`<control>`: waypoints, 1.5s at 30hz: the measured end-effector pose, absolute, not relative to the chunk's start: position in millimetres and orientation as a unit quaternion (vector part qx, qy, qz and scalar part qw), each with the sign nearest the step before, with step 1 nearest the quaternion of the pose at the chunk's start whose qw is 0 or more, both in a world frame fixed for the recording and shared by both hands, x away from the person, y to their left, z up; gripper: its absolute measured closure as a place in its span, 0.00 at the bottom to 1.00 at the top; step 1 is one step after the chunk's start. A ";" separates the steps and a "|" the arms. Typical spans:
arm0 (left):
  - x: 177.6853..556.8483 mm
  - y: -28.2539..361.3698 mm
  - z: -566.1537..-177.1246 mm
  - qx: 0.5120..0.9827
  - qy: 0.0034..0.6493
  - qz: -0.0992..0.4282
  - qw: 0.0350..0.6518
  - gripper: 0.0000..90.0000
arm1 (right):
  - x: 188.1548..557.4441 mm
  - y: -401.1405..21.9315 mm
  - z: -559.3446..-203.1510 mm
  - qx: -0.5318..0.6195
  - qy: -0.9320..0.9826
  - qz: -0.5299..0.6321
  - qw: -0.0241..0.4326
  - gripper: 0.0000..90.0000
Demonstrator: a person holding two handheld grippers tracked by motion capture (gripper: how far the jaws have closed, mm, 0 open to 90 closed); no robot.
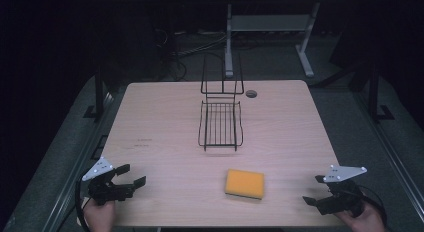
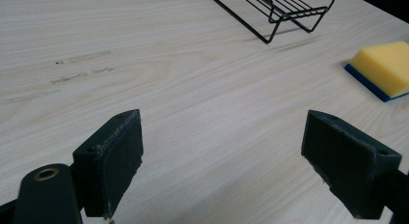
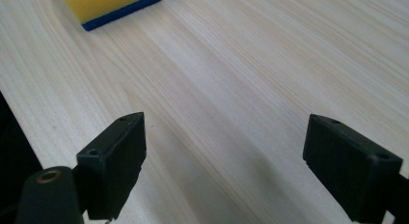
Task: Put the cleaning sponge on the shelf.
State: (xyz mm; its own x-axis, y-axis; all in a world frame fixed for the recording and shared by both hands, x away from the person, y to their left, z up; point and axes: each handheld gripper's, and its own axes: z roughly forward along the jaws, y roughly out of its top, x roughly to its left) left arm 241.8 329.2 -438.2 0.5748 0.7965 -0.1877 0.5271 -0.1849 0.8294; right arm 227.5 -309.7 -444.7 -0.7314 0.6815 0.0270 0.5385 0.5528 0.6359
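Note:
A yellow sponge (image 1: 244, 183) with a blue underside lies flat on the light wooden table (image 1: 165, 117), near its front edge and right of centre. A black wire rack (image 1: 220, 123) stands at mid-table beyond it. My left gripper (image 1: 131, 175) rests at the front left corner, open, with bare wood between its jaws. In the left gripper view the sponge (image 2: 383, 68) is far right and the rack (image 2: 284, 11) is at the top. My right gripper (image 1: 314, 189) sits at the front right, open and empty. The sponge (image 3: 108, 4) is at the upper left of the right gripper view.
A round cable hole (image 1: 251, 93) is in the table near its far edge. Faint marks (image 1: 142, 142) show on the wood at the left. Beyond the table stand a grey metal frame (image 1: 270, 27) and cables (image 1: 200, 47) on a dark floor.

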 end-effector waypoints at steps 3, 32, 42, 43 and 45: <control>240.9 330.4 -437.8 0.755 0.439 0.146 0.466 0.16 | 227.5 -307.9 -444.3 0.346 0.875 0.319 0.110 0.17; 235.7 332.7 -437.7 0.754 0.438 0.155 0.464 0.16 | 229.9 -271.5 -438.4 0.295 0.901 0.305 0.094 0.17; 236.0 334.1 -437.8 0.752 0.441 0.156 0.465 0.16 | 236.2 -260.0 -432.0 0.280 0.908 0.297 0.090 0.16; 236.5 333.7 -438.2 0.751 0.442 0.156 0.465 0.16 | 237.4 -258.2 -430.9 0.281 0.909 0.295 0.089 0.17; 237.0 333.6 -438.4 0.753 0.441 0.155 0.463 0.16 | 239.2 -254.2 -428.7 0.274 0.912 0.293 0.088 0.16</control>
